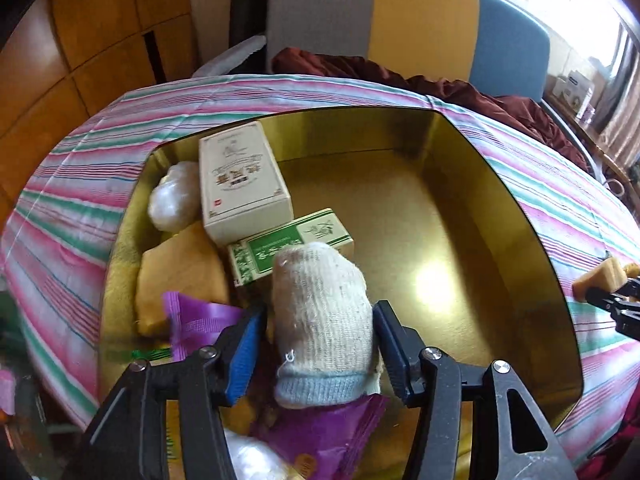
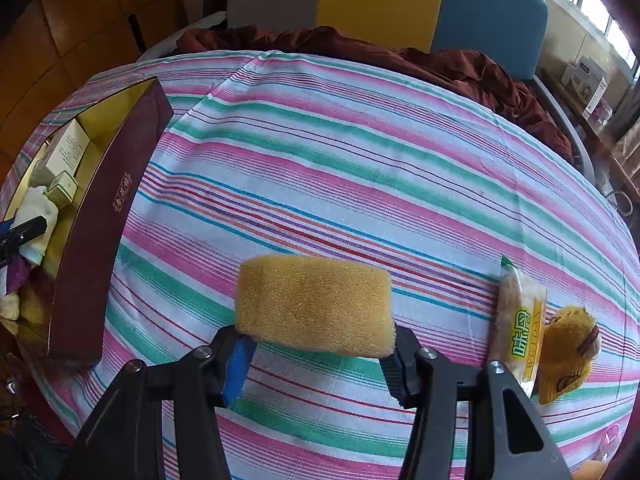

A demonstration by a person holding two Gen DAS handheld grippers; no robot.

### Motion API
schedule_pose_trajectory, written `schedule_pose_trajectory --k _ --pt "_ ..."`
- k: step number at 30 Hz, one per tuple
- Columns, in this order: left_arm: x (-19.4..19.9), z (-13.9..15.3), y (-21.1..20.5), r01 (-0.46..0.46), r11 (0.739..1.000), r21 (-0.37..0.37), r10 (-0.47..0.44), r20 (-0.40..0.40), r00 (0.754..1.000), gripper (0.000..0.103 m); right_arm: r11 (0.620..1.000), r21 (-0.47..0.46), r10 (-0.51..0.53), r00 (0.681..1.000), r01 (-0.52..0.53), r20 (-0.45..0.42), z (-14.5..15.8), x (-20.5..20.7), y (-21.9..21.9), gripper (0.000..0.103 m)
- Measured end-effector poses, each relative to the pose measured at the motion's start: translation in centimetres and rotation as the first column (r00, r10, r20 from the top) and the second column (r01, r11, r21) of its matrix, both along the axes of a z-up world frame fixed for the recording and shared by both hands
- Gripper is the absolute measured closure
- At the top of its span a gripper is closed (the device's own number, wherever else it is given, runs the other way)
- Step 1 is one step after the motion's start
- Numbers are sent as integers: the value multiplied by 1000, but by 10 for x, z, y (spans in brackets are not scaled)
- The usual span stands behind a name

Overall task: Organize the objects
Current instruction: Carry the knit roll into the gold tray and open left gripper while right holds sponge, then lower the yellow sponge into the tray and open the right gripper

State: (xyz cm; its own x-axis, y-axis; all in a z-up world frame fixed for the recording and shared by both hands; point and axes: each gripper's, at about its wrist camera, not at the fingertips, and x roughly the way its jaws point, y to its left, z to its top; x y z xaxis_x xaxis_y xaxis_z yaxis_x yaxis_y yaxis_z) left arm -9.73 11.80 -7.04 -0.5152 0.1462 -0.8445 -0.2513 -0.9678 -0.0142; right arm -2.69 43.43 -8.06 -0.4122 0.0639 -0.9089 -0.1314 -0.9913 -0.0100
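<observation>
Over the gold-lined box point(image 1: 520, 184), the left claw point(image 1: 320, 344) has a rolled white sock point(image 1: 320, 312) between its blue pads point(image 1: 244, 356); the jaws stand apart, with a gap showing at the left pad, and the sock's cuff rests on a purple packet point(image 1: 320, 432). At eleven o'clock from the sock lie a green carton point(image 1: 288, 240) and a cream carton point(image 1: 240, 176). Off to three o'clock, above the striped surface point(image 2: 340, 152), the right claw point(image 2: 316, 350) is clamped on a yellow sponge point(image 2: 316, 304). Beside it at three o'clock rest a snack packet point(image 2: 520, 324) and a small cake point(image 2: 568, 352).
</observation>
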Motion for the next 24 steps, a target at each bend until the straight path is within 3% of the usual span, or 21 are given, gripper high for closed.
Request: schedule_pose_trajectory --k 2,4,6,18,24 --pt "3 2 -5 11 1000 6 -11 -10 1000 43 1000 0 0 1000 0 1 0 -1 0 47" --pt "8 8 -10 26 999 39 -24 -30 999 29 1000 1 0 1000 0 1 0 -1 0 47" --pt "12 14 -15 18 998 66 -15 -48 999 23 1000 1 -2 1000 2 0 -1 -1 -1 47" --pt "33 48 -76 -108 987 119 126 -154 980 23 1000 1 -22 999 22 -27 5 1 2 47" --pt "42 53 -92 -141 985 101 159 -207 965 23 989 -139 -66 989 48 -133 41 9 -2 47"
